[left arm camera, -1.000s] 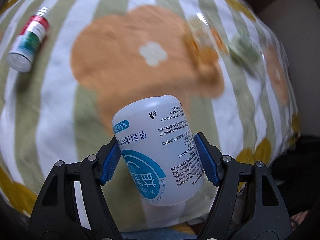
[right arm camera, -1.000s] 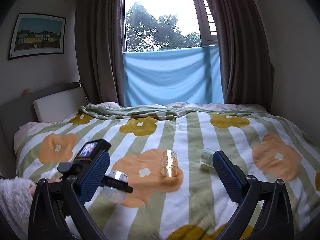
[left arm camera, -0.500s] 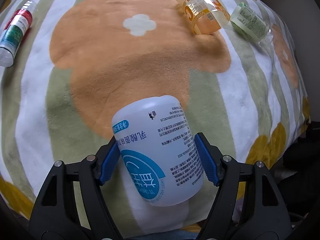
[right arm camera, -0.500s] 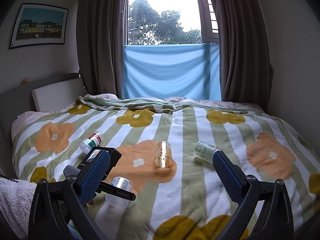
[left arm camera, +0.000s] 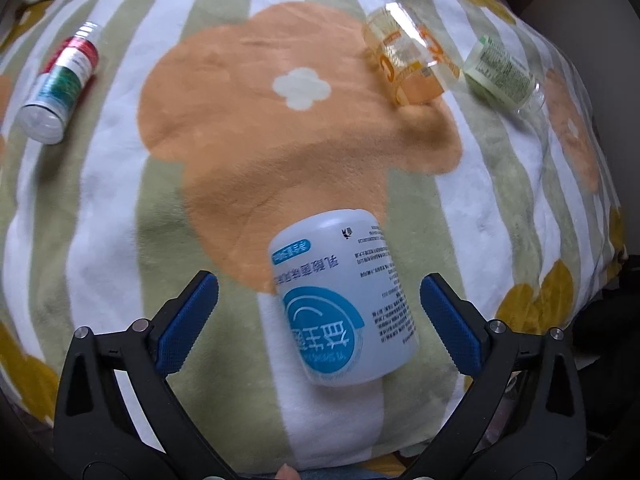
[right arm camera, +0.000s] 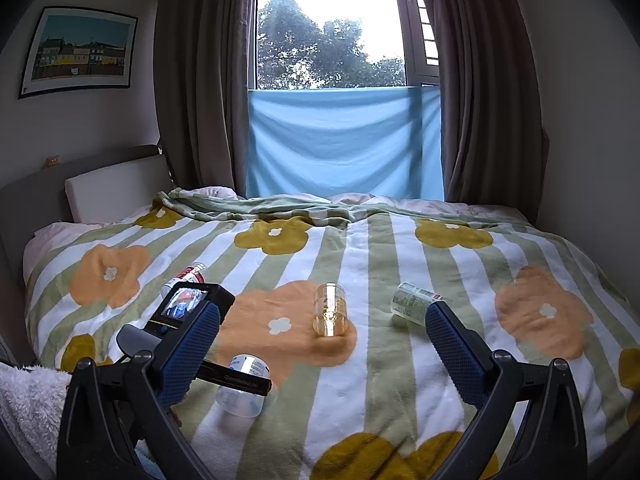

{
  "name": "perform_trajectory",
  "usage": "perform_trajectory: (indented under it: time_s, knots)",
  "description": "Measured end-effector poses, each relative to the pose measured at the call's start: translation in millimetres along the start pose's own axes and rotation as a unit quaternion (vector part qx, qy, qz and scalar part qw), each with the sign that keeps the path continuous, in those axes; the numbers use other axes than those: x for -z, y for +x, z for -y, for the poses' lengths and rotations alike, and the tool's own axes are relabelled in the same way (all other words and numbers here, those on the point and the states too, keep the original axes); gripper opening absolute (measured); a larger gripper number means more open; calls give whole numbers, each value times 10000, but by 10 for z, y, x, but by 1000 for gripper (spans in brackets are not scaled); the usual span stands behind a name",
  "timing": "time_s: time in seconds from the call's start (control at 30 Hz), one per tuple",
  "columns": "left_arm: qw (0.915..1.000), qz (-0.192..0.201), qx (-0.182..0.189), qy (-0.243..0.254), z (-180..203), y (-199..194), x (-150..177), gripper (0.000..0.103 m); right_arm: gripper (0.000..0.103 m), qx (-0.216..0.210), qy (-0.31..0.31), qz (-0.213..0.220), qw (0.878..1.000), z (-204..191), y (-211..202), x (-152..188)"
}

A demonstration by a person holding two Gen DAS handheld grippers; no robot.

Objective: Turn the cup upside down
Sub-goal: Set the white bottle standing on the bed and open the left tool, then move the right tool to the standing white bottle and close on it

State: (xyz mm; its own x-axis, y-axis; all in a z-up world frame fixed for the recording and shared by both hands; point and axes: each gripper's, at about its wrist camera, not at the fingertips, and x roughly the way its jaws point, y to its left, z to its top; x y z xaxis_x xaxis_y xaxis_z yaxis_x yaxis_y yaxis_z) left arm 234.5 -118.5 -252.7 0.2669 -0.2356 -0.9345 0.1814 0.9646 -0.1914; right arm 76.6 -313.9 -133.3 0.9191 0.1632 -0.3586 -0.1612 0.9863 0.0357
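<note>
A white translucent cup [left arm camera: 344, 300] with a blue label rests mouth-down on the striped flower blanket [left arm camera: 100, 208], closed base up, its print inverted, leaning slightly. My left gripper [left arm camera: 318, 312] is open around it, and both blue pads stand clear of its sides. In the right wrist view the same cup [right arm camera: 242, 386] sits near the bed's front left, partly behind the left gripper's finger [right arm camera: 236, 379]. My right gripper [right arm camera: 322, 340] hangs open over the bed with nothing between its fingers.
Three other cups lie on their sides: an orange clear one [left arm camera: 412, 68] [right arm camera: 330, 310], a green-labelled one [left arm camera: 502, 74] [right arm camera: 412, 302], and a red-and-green one [left arm camera: 60, 88] [right arm camera: 188, 274]. The bed's edge is close on the near side. A fluffy white sleeve [right arm camera: 28, 404] shows at lower left.
The left gripper's jaws have opened and let go of the white cup, which now rests on the blanket. The right gripper has barely moved.
</note>
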Motion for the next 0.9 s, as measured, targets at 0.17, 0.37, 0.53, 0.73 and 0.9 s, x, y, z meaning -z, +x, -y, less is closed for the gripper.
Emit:
perform_trajectory:
  time_s: [0.17,0.37,0.53,0.73,0.9]
  knots:
    - [9982,597,-59,66,21,-366,93,101,103,-47,-6,35,10000,-27,-35,-49]
    - [9832,1800,-223,204,-25,-1137,371,103,103,-157,-128,63,9998,-113,-132,-291]
    - [9651,2579,-398,209,-133,-1710,689,103,103,-660,-6,-478,9967,-127,45,-604]
    - [9564,2858,-597,97,-377,-1989,966,103,103,-908,-219,-2141,9723,-291,766,-697]
    - [9527,2978,-596,-73,-670,-2077,1159,103,103,-1221,363,-3871,9132,-382,1617,-229]
